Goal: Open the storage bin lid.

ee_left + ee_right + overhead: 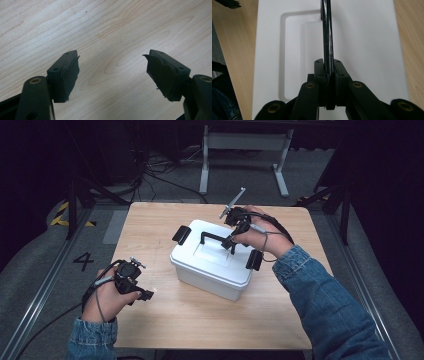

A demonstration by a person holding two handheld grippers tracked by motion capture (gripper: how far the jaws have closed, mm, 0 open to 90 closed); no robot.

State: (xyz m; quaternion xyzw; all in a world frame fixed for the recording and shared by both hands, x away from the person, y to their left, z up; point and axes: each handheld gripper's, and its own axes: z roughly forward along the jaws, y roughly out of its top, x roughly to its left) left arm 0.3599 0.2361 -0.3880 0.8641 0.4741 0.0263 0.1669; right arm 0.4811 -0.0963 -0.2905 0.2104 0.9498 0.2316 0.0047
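Observation:
A white plastic box (212, 265) with a lid (367, 50) stands in the middle of the wooden table (200, 315). Its black carry handle (215, 238) stands upright over the lid. My right gripper (231, 243) is shut on that handle (327, 37); its pads press on the black bar from both sides. Black latches (181, 234) hang open at the box's two ends. My left gripper (146, 295) hovers low over bare wood at the table's front left. It is open, and nothing sits between its pads (68, 75).
The wooden table's edges lie close around the box. Beyond the far edge are a grey floor, cables and a white frame leg (204, 165). A number 4 (82, 261) is marked on the floor at the left. Denim sleeves (330, 305) come in from below.

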